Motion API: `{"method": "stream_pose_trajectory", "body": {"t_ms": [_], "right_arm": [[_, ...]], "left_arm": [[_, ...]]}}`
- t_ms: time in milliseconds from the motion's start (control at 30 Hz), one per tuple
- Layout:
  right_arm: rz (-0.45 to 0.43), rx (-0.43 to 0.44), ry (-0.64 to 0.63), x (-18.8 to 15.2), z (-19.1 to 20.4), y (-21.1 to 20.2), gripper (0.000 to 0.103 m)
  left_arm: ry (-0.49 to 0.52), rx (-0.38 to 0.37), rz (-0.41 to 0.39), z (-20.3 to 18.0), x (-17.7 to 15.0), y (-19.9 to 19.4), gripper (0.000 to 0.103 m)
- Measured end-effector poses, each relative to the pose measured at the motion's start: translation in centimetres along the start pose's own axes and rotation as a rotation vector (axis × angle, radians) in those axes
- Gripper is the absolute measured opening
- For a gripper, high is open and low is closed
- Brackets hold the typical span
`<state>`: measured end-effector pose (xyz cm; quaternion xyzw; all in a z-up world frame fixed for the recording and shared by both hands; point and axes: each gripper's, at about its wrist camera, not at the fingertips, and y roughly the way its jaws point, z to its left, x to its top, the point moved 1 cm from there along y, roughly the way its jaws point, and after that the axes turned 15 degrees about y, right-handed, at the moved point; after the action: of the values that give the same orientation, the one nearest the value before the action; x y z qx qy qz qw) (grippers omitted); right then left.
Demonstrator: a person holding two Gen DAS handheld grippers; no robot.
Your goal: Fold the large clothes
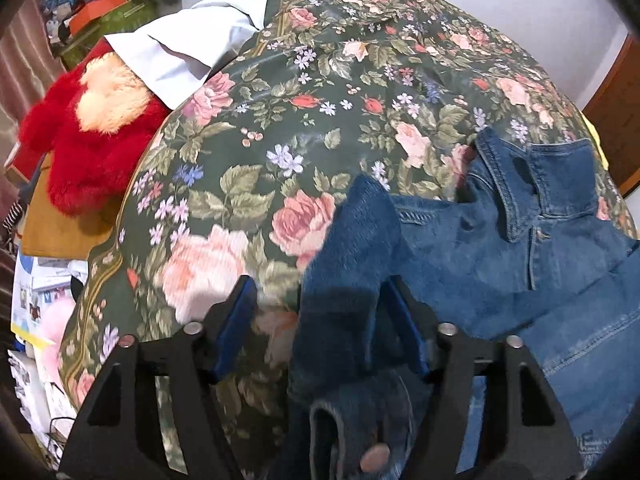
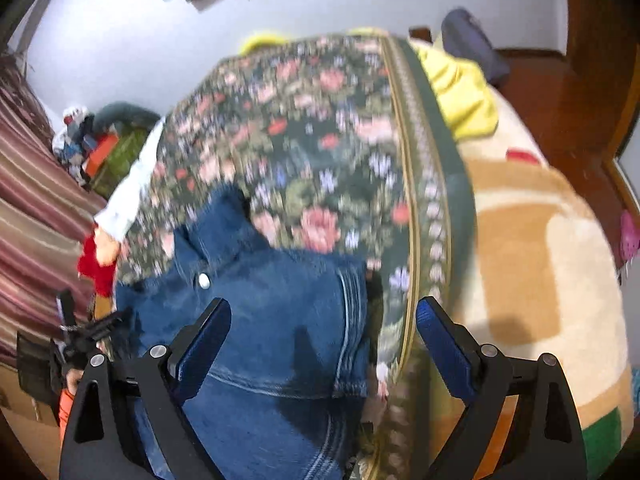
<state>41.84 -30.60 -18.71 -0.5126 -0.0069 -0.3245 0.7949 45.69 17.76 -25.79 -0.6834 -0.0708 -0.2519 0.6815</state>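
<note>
A blue denim jacket (image 1: 520, 264) lies on a dark green floral bedspread (image 1: 304, 112), collar toward the far side. My left gripper (image 1: 320, 316) is open; a denim sleeve (image 1: 352, 248) hangs between its blue pads, close to the right pad (image 1: 404, 324), not pinched. The cuff with a metal button (image 1: 374, 458) droops below. In the blurred right wrist view the jacket (image 2: 280, 312) lies on the bedspread (image 2: 320, 152). My right gripper (image 2: 324, 344) is open above the jacket's right side seam, holding nothing.
A red and cream plush toy (image 1: 92, 132) and a white pillow (image 1: 188, 44) lie at the bed's left side, with cluttered boxes (image 1: 104, 12) behind. A beige patterned blanket (image 2: 528, 264) and yellow cloth (image 2: 464, 92) lie right of the bedspread. A wooden bed frame (image 2: 560, 92) borders it.
</note>
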Motion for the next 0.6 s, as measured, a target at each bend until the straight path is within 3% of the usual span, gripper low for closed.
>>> {"method": "stream_pose_trajectory", "body": {"t_ms": [100, 167, 300, 400, 467, 500, 533, 600], "right_arm": [[0.0, 0.016, -0.012, -0.2, 0.3, -0.5, 0.094], [0.043, 0.013, -0.025, -1.1, 0.4, 0.6, 0.094], [0.174, -0.018, -0.042, -3.4, -0.1, 5.4, 0.094], [0.217, -0.073, -0.015, -4.0, -0.7, 8.8, 0.084], [0.17, -0.082, -0.061, -3.6, 0.3, 9.1, 0.069], [0.17, -0.083, -0.081, -3.4, 0.7, 9.2, 0.048], [0.183, -0.077, -0.104, -3.2, 1.2, 9.5, 0.034], [0.2, -0.054, -0.125, -2.7, 2.3, 10.1, 0.024]], "left_arm": [[0.008, -0.002, -0.031, 0.1, 0.0, 0.0, 0.046], [-0.016, -0.046, -0.038, 0.1, -0.1, 0.3, 0.027], [-0.011, -0.049, -0.053, -0.4, -0.2, 0.2, 0.02], [0.011, -0.045, -0.066, -0.8, 0.0, -0.7, 0.015], [0.02, -0.027, -0.082, -1.0, 0.2, -1.4, 0.012], [0.016, -0.012, -0.089, -0.9, 0.2, -1.9, 0.011], [0.0, 0.006, -0.106, -0.9, 0.4, -2.6, 0.01], [-0.013, 0.016, -0.137, -0.9, 0.6, -3.8, 0.01]]}}
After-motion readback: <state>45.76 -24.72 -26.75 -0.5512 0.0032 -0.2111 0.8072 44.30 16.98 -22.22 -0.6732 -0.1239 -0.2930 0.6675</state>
